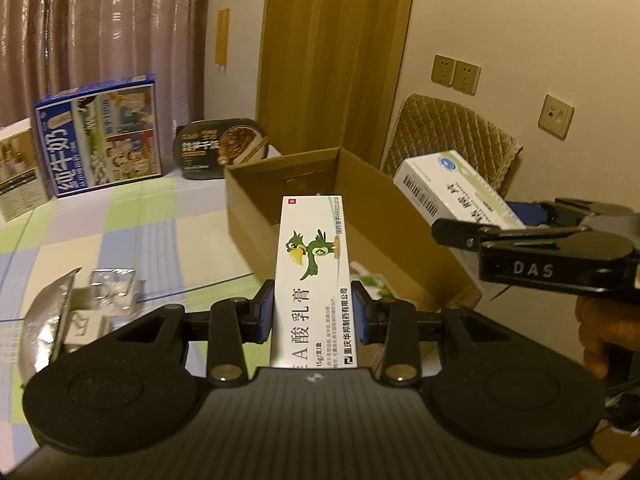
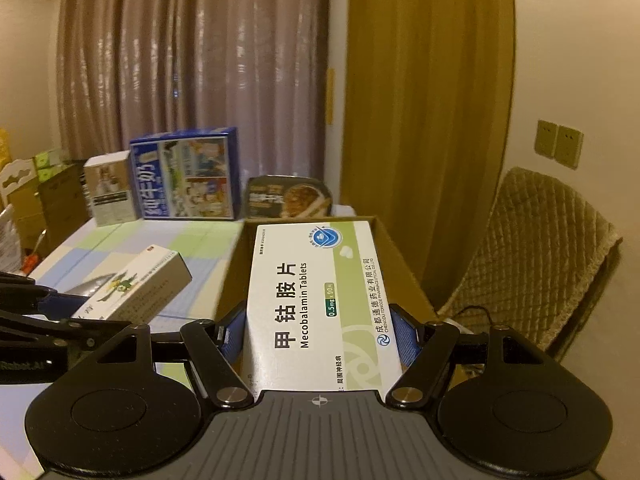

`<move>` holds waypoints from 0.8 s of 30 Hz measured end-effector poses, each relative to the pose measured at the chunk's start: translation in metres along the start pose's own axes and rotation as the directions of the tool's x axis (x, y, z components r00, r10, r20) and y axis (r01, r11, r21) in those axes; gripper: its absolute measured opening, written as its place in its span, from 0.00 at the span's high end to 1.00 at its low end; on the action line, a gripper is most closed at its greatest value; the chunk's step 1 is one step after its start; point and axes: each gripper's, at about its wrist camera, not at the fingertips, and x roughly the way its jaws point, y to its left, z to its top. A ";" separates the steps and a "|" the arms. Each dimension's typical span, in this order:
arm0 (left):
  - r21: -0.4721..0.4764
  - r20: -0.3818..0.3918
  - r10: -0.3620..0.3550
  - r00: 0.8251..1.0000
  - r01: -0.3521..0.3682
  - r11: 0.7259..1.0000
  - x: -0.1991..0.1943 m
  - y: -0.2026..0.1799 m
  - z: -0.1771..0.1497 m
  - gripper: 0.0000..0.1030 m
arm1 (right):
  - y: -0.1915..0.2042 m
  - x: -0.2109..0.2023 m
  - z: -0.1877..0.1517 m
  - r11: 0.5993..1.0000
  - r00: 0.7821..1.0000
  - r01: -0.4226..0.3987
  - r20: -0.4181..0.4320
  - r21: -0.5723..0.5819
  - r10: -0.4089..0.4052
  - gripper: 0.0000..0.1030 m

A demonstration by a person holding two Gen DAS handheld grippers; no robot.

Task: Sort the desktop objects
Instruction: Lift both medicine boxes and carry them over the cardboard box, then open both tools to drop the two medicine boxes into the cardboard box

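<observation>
Checked tablecloth (image 1: pixel 120 216): milk carton (image 1: pixel 100 136), foil pouch (image 1: pixel 44 320).

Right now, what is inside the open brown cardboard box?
Inside the open brown cardboard box, only a green-and-white packet shows; the narrow white parrot-printed carton covers the rest.

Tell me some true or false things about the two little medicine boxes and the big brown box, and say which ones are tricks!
1. The left gripper holds a narrow box with a green bird on it. True.
2. The right gripper is empty. False: it is shut on the Mecobalamin Tablets box.
3. The cardboard box on the table is open at the top. True.
4. The blue milk carton lies inside the cardboard box. False: it stands on the checked tablecloth near the curtain.
5. Both medicine boxes already rest in the cardboard box. False: both are in the grippers, up off the table.
</observation>
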 end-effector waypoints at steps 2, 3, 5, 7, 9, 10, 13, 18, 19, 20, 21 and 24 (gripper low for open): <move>-0.005 -0.004 -0.011 1.000 0.011 1.000 0.010 -0.003 0.006 0.68 | -0.008 0.006 0.000 1.000 1.000 0.003 -0.006 0.005 -0.003 0.34; -0.009 -0.008 -0.019 1.000 0.019 1.000 0.016 -0.006 0.009 0.68 | -0.013 0.008 0.001 1.000 1.000 0.005 -0.008 0.007 -0.005 0.34; -0.020 -0.014 -0.033 0.999 0.033 0.999 0.026 -0.009 0.013 0.68 | -0.019 0.015 0.001 1.000 1.000 0.009 -0.015 0.014 -0.008 0.34; -0.029 -0.024 -0.044 0.999 0.043 0.999 0.038 -0.013 0.017 0.68 | -0.025 0.022 0.001 1.000 1.000 0.010 -0.023 0.022 -0.010 0.34; -0.033 -0.034 -0.048 0.998 0.047 0.998 0.049 -0.015 0.019 0.68 | -0.030 0.030 0.000 1.000 0.999 0.012 -0.032 0.028 -0.011 0.34; -0.034 -0.038 -0.046 0.998 0.045 0.998 0.054 -0.016 0.020 0.68 | -0.031 0.032 -0.001 1.000 0.999 0.013 -0.035 0.029 -0.012 0.34; -0.033 -0.046 -0.044 0.998 0.043 0.999 0.067 -0.018 0.023 0.68 | -0.036 0.041 -0.002 0.999 0.999 0.014 -0.043 0.038 -0.012 0.34; -0.039 -0.061 -0.044 0.997 0.042 0.998 0.084 -0.021 0.024 0.68 | -0.041 0.052 -0.007 0.999 0.998 0.013 -0.060 0.046 -0.010 0.34; -0.039 -0.064 -0.046 0.997 0.043 0.998 0.086 -0.021 0.025 0.68 | -0.042 0.054 -0.007 0.999 0.998 0.013 -0.064 0.045 -0.010 0.34; -0.040 -0.066 -0.046 0.997 0.044 0.998 0.089 -0.022 0.025 0.68 | -0.042 0.055 -0.008 0.999 0.998 0.013 -0.067 0.044 -0.010 0.34; -0.042 -0.068 -0.046 0.997 0.044 0.998 0.091 -0.022 0.025 0.68 | -0.043 0.057 -0.009 0.999 0.998 0.014 -0.069 0.043 -0.011 0.34; -0.040 -0.069 -0.044 0.997 0.041 0.998 0.097 -0.023 0.026 0.68 | -0.045 0.060 -0.010 0.999 0.997 0.018 -0.076 0.044 -0.015 0.34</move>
